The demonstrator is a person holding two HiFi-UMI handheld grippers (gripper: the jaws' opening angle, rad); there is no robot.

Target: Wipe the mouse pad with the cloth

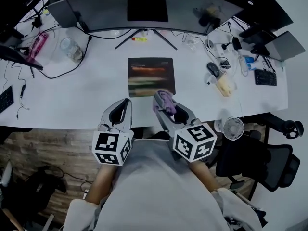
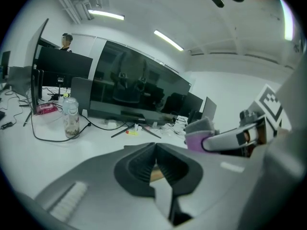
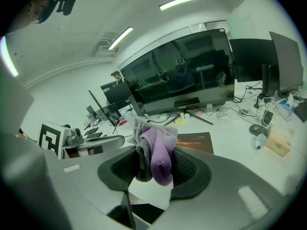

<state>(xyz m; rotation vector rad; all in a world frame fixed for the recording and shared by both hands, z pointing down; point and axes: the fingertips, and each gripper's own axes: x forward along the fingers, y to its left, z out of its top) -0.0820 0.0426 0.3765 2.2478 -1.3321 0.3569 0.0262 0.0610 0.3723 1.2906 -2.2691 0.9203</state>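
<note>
Far left on the white desk (image 1: 62, 93), at about 10 o'clock from the pad, stands a clear jar (image 1: 71, 48), upright, a black cable curling past it. Next comes the left gripper (image 1: 126, 103), held over the desk's near edge and aimed toward 1 o'clock. Its own view shows the left gripper (image 2: 154, 150) with both jaws pressed together and nothing between them.

In the middle lies the mouse pad (image 1: 150, 76), flat on the desk below the big curved monitor (image 1: 147, 8). It is a dark rectangle, only a little wider than it is deep, so its long axis runs 9 to 3 o'clock, square to the desk edge. Blurred orange and green bands cross its face. From the right gripper view the mouse pad (image 3: 194, 143) shows as a brown wedge beyond the jaws.

Right of it, the right gripper (image 1: 161, 100) aims toward 11 o'clock and clamps the cloth (image 1: 166, 101), which sits over the pad's 5 o'clock corner. Whether it touches the pad cannot be told. Seen close, the right gripper (image 3: 153, 164) pinches the cloth (image 3: 157, 150) as a bunched wad, purple folds against grey, standing up out of the jaws.

Further right sit a black mouse (image 1: 212, 69) at 3 o'clock and a small white fan (image 1: 233, 128) at 4 o'clock.
</note>
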